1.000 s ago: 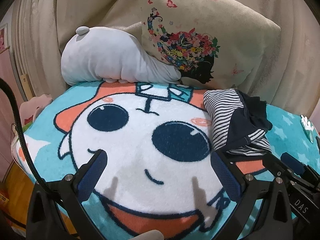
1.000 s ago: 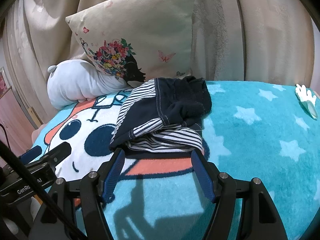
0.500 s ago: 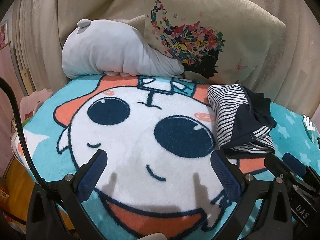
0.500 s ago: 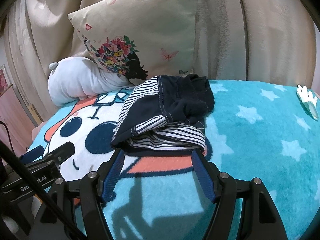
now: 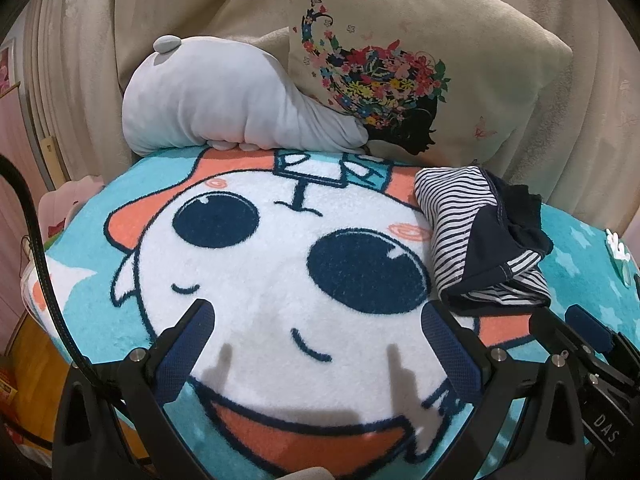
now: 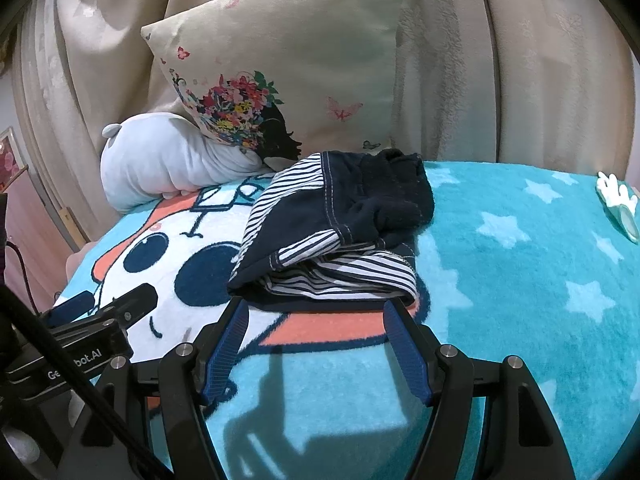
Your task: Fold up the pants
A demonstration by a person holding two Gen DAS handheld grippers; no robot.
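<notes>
The pants point(image 6: 336, 232) are a navy and white-striped bundle, folded over on the teal cartoon blanket point(image 6: 520, 280). In the left wrist view the pants point(image 5: 480, 240) lie at the right. My right gripper point(image 6: 316, 316) is open and empty, its tips just short of the bundle's near edge. My left gripper point(image 5: 316, 316) is open and empty, above the white cartoon face, left of the pants. The left gripper's body also shows in the right wrist view point(image 6: 96, 320).
A grey plush toy point(image 5: 224, 108) and a beige flower-print cushion point(image 5: 420, 56) stand at the back against beige curtains point(image 6: 540, 60). A small white and teal object point(image 6: 620, 204) lies at the blanket's far right. The bed edge drops off at the left point(image 5: 24, 360).
Both grippers have drawn back and up a little from the pants. The folded bundle has not moved. Both jaws stay open.
</notes>
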